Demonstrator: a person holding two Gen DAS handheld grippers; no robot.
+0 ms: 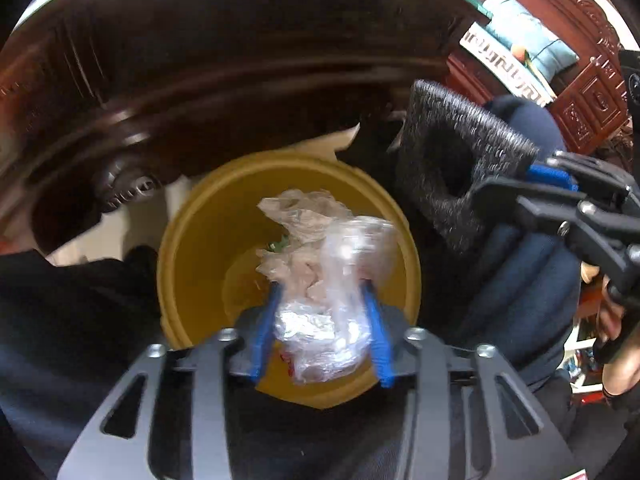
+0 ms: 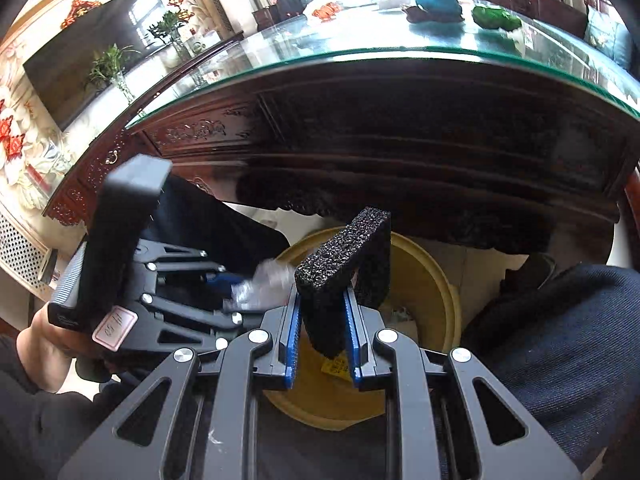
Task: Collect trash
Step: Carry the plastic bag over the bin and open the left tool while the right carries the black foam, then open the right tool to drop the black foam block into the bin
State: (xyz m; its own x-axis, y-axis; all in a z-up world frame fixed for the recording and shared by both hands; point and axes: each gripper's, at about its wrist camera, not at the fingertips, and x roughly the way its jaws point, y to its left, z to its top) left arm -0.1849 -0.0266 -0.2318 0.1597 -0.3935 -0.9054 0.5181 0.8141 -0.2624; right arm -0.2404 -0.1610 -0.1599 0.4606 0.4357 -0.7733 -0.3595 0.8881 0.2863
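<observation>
A yellow bin [image 1: 192, 248] stands on the floor under the table's edge, with some scraps at its bottom. My left gripper [image 1: 322, 292] is shut on a crumpled clear plastic wrapper [image 1: 320, 280] and holds it over the bin's opening. My right gripper [image 2: 323, 292] is shut on a black foam block [image 2: 344, 264] and holds it above the bin [image 2: 424, 280], beside the left gripper [image 2: 224, 280]. The foam block [image 1: 448, 152] and the right gripper [image 1: 560, 184] also show at the right of the left wrist view.
A dark carved wooden table with a glass top [image 2: 360, 48] looms just beyond the bin. Green and teal items [image 2: 496, 18] lie on it. The person's dark-clothed legs [image 2: 560, 340] flank the bin on both sides.
</observation>
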